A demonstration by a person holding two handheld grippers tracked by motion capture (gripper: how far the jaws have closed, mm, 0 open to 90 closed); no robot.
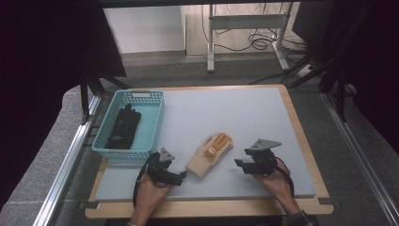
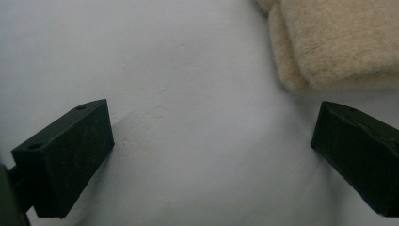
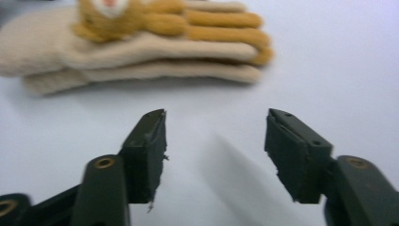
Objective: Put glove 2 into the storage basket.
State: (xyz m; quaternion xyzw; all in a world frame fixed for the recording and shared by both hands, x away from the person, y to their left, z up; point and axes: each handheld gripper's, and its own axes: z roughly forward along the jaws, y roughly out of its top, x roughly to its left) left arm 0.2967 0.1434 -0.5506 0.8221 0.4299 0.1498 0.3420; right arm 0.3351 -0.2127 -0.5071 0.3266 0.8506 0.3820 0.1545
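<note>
A pair of cream gloves with orange fingers (image 1: pixel 210 153) lies stacked on the grey mat, fingers pointing away and to the right. My left gripper (image 1: pixel 182 175) rests just left of the cuff, open. In the left gripper view its jaws (image 2: pixel 214 122) stand wide over bare mat, with the cream cuff (image 2: pixel 339 42) beyond the right jaw. To the right of the gloves, my right gripper (image 1: pixel 239 164) is open and points at them. In the right gripper view its jaws (image 3: pixel 216 127) hold nothing, and the gloves (image 3: pixel 141 47) lie a short way ahead.
A teal basket (image 1: pixel 136 94) at the mat's left edge holds black gloves (image 1: pixel 123 127). The grey mat (image 1: pixel 235 113) sits on a wooden board (image 1: pixel 306 141). Beyond the table are a desk frame (image 1: pixel 210 42) and floor cables.
</note>
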